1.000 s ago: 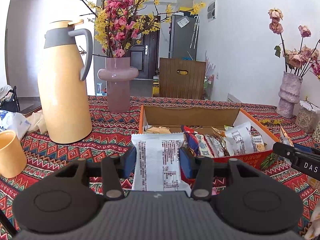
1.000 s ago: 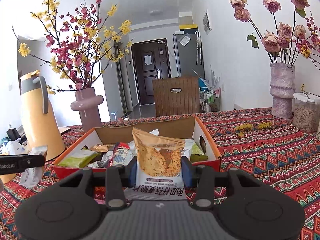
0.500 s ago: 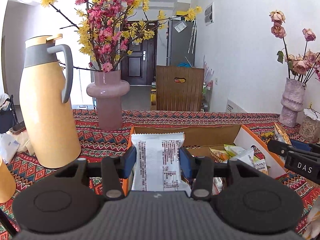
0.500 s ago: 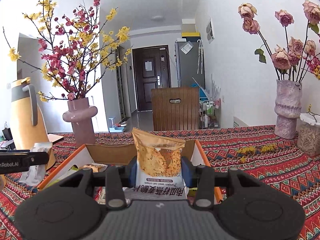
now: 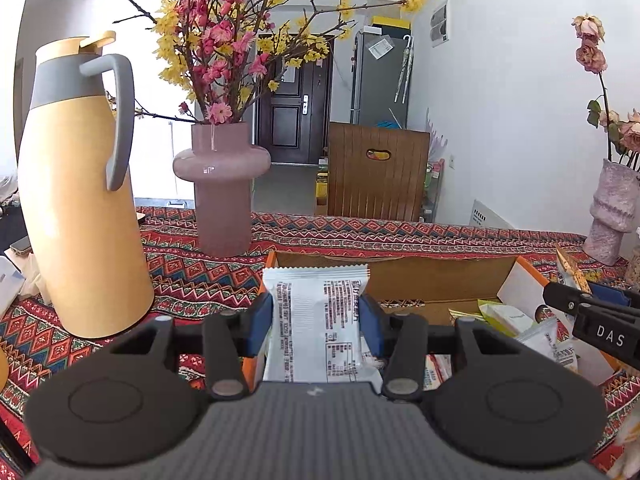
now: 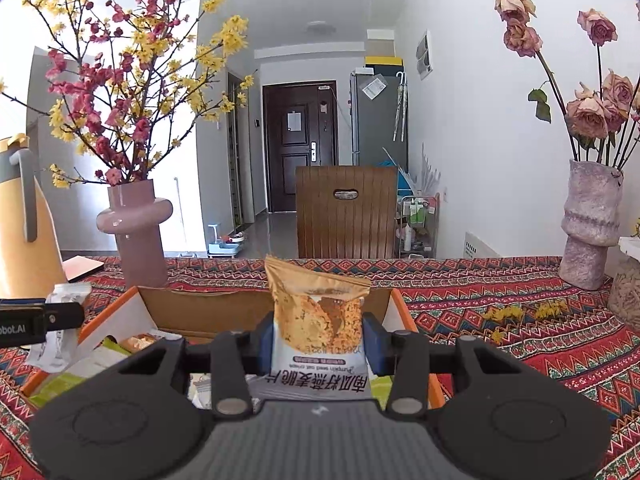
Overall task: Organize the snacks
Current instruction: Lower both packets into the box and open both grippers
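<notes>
At centre frame the left gripper (image 5: 318,316) pinches a white snack packet (image 5: 320,320) upright before the open orange box (image 5: 520,276) — yellow jug (image 5: 80,200) at left, pink vase (image 5: 222,192) behind — on the patterned surface (image 5: 192,276).

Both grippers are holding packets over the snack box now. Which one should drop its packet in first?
Probably the right gripper: its orange packet hangs over the cardboard box interior. The left gripper holds its white packet at the box's near-left corner, partly over the wall.

left gripper (image 5: 316,322) clamped, right gripper (image 6: 318,338) clamped
</notes>
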